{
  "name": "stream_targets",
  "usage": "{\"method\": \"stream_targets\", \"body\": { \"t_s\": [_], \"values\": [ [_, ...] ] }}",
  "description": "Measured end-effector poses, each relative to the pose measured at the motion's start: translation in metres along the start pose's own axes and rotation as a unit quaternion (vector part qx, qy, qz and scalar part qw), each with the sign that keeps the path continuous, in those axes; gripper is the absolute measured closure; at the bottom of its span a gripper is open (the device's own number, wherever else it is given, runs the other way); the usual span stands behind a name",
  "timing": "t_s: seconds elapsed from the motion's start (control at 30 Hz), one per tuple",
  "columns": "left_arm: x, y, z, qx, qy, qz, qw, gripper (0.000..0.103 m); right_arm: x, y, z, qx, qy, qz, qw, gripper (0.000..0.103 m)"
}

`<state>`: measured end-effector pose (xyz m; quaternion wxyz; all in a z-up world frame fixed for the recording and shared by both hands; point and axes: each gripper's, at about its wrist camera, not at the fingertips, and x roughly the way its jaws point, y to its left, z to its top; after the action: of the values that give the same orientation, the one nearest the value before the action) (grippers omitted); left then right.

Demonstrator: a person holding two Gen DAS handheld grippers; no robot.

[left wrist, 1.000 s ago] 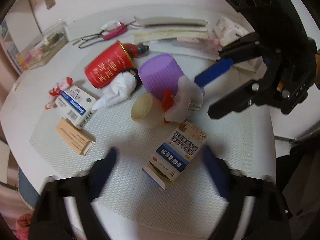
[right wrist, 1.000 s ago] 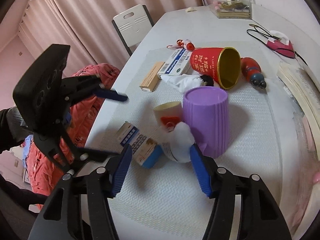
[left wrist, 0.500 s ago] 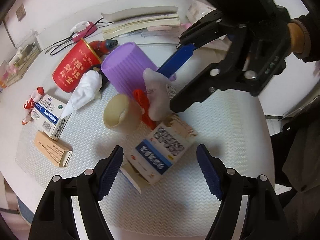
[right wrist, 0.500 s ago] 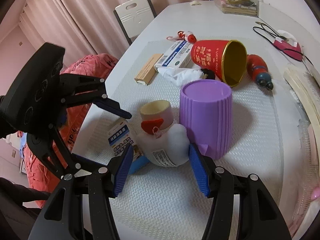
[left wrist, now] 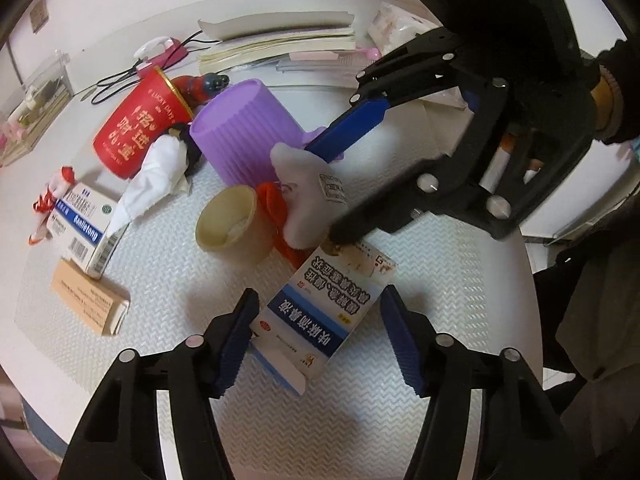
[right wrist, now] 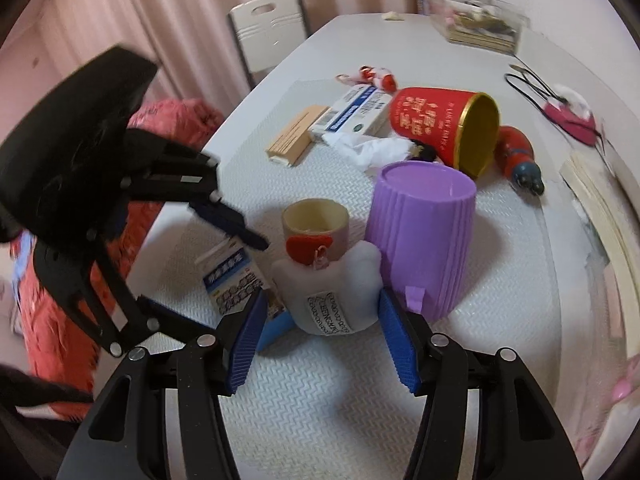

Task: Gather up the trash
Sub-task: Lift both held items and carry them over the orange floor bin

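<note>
- the left gripper [left wrist: 316, 340] has its fingers on both sides of a blue and white box [left wrist: 320, 312] lying flat on the tabletop [left wrist: 460, 320]. the fingers have just been closing in. the left finger [left wrist: 236, 340] looks like it is right at the box's corner, and the other one is still apart from it, so the box is not squeezed yet.
- the box is thin card. it should be light and a bit stiff, and it can crush if pinched hard. i think the long flat sides are the best place to hold it, with a soft squeeze.
- the right gripper [right wrist: 320, 340] has its fingers around a soft white pouch [right wrist: 328, 292] with a label. these fingers have just been closing too. they sit just beside the pouch, and i cannot tell if they press on it.
- the pouch looks squishy and light. it will bend in the hold, so grab its fat middle, not the red heart [right wrist: 308, 246] or the little clip on top.
- the pouch sits just beside a purple cup [right wrist: 424, 236] and in front of a small tan cup [right wrist: 316, 220]. a tug could bump and tip them.
</note>
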<state>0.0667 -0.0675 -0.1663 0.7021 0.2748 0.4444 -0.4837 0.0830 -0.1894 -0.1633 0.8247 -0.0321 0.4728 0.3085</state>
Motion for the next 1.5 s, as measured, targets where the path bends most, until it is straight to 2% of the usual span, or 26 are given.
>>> {"method": "stream_targets", "body": {
  "t_s": [0.3, 0.43, 0.53, 0.7, 0.73, 0.77, 0.87, 0.97, 1.2, 1.5],
  "values": [
    [-0.013, -0.002, -0.023, -0.038, 0.003, -0.007, 0.9993, 0.058, 0.010, 0.000, 0.007, 0.007, 0.014, 0.014, 1.000, 0.049],
    [-0.013, -0.001, -0.029, -0.062, -0.003, -0.009, 0.9980, 0.059, 0.014, 0.000, 0.011, 0.017, 0.017, 0.022, 0.999, 0.049],
    [-0.011, -0.001, -0.029, -0.073, -0.005, -0.010, 0.9973, 0.058, 0.020, -0.010, 0.014, 0.047, 0.029, 0.052, 0.997, 0.049],
    [-0.008, -0.004, -0.030, -0.080, -0.009, -0.002, 0.9968, 0.057, 0.025, -0.003, 0.019, 0.010, 0.043, 0.041, 0.998, 0.050],
    [-0.008, -0.005, -0.030, -0.082, -0.008, 0.001, 0.9966, 0.057, 0.025, -0.003, 0.019, 0.007, 0.043, 0.046, 0.998, 0.052],
    [-0.009, -0.006, -0.030, -0.085, -0.007, 0.001, 0.9964, 0.057, 0.025, -0.003, 0.019, 0.005, 0.044, 0.047, 0.998, 0.061],
    [-0.011, -0.008, -0.030, -0.104, -0.006, -0.006, 0.9945, 0.058, 0.023, -0.005, 0.019, -0.003, 0.047, 0.054, 0.997, 0.067],
    [-0.010, -0.010, -0.029, -0.125, -0.009, -0.004, 0.9921, 0.059, 0.018, -0.014, 0.016, 0.024, 0.051, 0.071, 0.996, 0.068],
    [-0.023, -0.020, -0.035, -0.193, -0.014, 0.015, 0.9809, 0.059, -0.010, -0.016, 0.003, 0.047, 0.055, 0.099, 0.993, 0.069],
    [-0.082, -0.046, -0.034, -0.230, -0.058, 0.065, 0.9692, 0.059, -0.068, -0.003, 0.004, 0.041, 0.022, 0.122, 0.991, 0.069]
  ]
}}
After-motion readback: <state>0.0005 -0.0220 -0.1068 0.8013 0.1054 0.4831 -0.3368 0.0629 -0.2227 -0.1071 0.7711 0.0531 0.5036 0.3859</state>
